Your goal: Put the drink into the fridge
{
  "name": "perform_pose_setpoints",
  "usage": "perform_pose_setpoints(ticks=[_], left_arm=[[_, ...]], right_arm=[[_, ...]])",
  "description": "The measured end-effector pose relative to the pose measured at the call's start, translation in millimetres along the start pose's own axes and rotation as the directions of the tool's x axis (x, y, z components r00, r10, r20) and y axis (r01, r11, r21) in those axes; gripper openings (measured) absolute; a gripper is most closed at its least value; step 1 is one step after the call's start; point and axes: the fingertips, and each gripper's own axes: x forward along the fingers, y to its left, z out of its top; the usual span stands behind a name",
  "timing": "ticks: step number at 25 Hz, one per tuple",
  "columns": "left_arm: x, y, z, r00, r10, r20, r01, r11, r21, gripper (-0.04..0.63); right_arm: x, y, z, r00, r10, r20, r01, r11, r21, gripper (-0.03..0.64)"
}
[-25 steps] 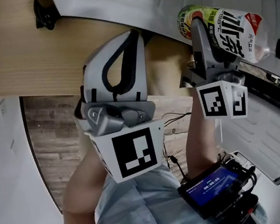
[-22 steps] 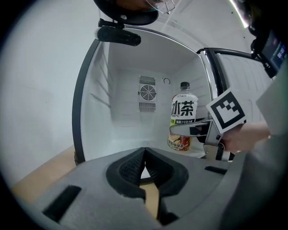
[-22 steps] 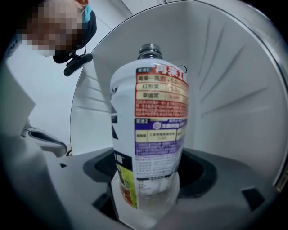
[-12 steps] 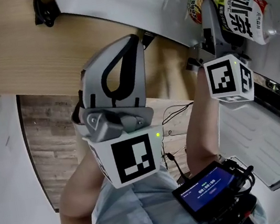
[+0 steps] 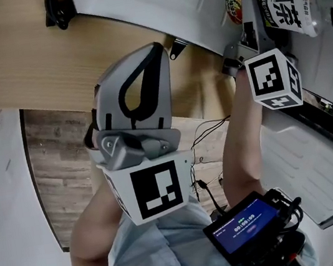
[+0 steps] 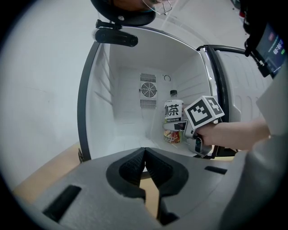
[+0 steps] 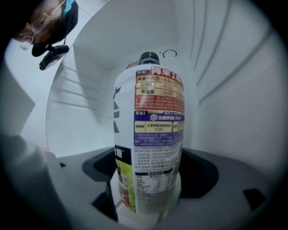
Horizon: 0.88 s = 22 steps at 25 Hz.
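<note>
Drink bottle point(image 7: 150, 134), clear plastic with a white printed label and a black cap, stands upright inside the white fridge compartment point(image 6: 117, 112). We put it on the compartment's right side, near the right wall. In the left gripper view it sits at 3 o'clock of frame centre. We can't tell whether its base touches the fridge floor.

Right gripper point(image 5: 251, 7), grey with a black-and-white marker cube point(image 5: 274, 79), is clamped on the drink bottle low down. Its jaws are spread wide, one pad on each side of the lower label, both against the plastic. In the head view the gripper and bottle are at 1 o'clock, and the bottle lies across the frame with its cap toward 3 o'clock.

Round fan grille point(image 6: 148, 90) on the back wall is at 10 o'clock of the bottle, well behind it.

Left gripper point(image 6: 144, 155), same grey build, has its jaws closed together with nothing between them. It sits outside the fridge opening and points into it.

In the head view we see:
- Open white fridge door point(image 5: 322, 154) at 4 o'clock.
- Light wooden surface point(image 5: 28, 64) at 11 o'clock.
- Grey wood-plank floor point(image 5: 59, 172) at 9 o'clock.
- Black handheld device with a lit blue screen point(image 5: 251, 225) at 5 o'clock, just beside the light blue shirt point(image 5: 156, 257).
</note>
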Motion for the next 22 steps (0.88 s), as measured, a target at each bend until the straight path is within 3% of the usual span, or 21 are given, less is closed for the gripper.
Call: perform_pose_setpoints(ticks=[5, 15, 22], left_arm=[[-1, -1, 7, 1.0, -0.006, 0.008, 0.006, 1.0, 0.004, 0.009], [-24, -21, 28, 0.999, 0.038, 0.032, -0.04, 0.998, 0.054, 0.009], [-50, -46, 58, 0.995, 0.065, 0.07, -0.07, 0.995, 0.075, 0.009]], right_arm=[[-4, 0, -4, 1.0, -0.007, -0.024, 0.007, 1.0, 0.0, 0.477], [-47, -1, -4, 1.0, -0.002, 0.006, 0.001, 0.996, 0.085, 0.482], [-107, 13, 2, 0.997, 0.077, 0.029, -0.081, 0.988, 0.131, 0.453]])
